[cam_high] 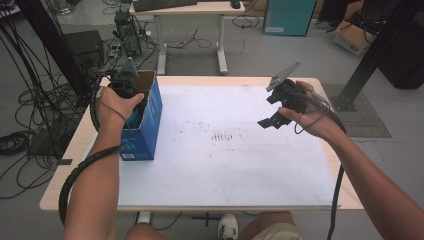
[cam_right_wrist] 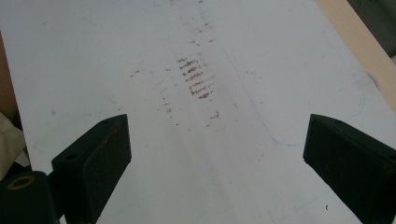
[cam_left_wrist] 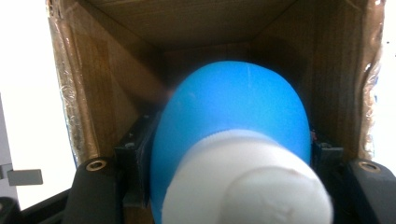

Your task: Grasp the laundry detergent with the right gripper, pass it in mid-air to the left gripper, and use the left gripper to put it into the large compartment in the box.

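An open-topped blue cardboard box stands at the left of the white mat. My left gripper points down into its mouth. In the left gripper view the jaws are shut on a blue bottle with a white cap, held inside the box's brown walls. My right gripper hovers over the right part of the mat, tilted toward the middle. In the right gripper view the right gripper is open, its jaws wide apart with nothing between them, above the mat's brown smudges.
A white mat covers most of the light wooden table; brown smudges mark its middle. Beyond the table are a desk, cables on the floor and a black frame post at right.
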A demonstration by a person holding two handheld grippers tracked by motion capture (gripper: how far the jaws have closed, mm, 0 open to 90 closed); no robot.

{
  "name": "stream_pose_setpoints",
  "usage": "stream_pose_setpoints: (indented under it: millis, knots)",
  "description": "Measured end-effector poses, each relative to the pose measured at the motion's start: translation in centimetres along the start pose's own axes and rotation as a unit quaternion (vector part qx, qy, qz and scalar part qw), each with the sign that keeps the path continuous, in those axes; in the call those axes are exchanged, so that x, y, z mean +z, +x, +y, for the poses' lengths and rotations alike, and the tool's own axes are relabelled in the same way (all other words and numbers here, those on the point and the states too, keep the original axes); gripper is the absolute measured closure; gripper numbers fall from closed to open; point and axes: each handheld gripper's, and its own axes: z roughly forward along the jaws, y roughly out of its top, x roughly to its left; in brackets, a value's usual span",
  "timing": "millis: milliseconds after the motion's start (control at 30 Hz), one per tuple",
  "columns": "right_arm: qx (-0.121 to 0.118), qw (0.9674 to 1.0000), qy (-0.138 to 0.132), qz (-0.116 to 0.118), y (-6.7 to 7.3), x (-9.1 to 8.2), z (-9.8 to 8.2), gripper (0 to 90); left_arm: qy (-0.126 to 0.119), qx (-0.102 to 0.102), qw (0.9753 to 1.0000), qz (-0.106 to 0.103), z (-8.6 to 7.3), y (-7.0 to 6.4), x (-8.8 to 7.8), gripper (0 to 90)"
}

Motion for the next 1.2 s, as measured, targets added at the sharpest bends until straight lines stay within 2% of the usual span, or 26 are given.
stream_pose_setpoints:
  millis: [567, 600, 667, 867, 1033, 1200]
  knots:
    - [-0.001, 1.0000, -0.006, -0.001, 0.0, -0.3, -0.3, 7.6, 0.003, 0.006, 1.0000, 0.001, -0.1, -0.2, -0.2, 35.0]
    - [0.004, 1.0000, -0.007, -0.002, 0.1, -0.3, -0.3, 7.7, 0.002, 0.006, 1.0000, 0.002, -0.2, -0.2, -0.3, 34.7]
    - [-0.001, 1.0000, -0.007, 0.000, 0.0, -0.3, -0.4, 7.6, 0.002, 0.006, 1.0000, 0.004, -0.2, -0.1, -0.4, 32.7]
    - [-0.004, 1.0000, -0.007, 0.001, 0.1, -0.3, 0.0, 7.6, -0.006, 0.008, 0.9999, 0.003, -0.6, 0.1, -1.9, 28.8]
    - [-0.008, 0.9999, -0.012, 0.000, 0.1, -0.4, 0.3, 7.6, -0.012, 0.011, 0.9999, 0.003, -0.9, -0.2, -3.0, 28.2]
    - [-0.003, 1.0000, -0.009, -0.003, 0.1, -0.4, 0.4, 7.7, -0.014, 0.019, 0.9996, 0.013, -1.2, -0.5, -4.1, 28.2]
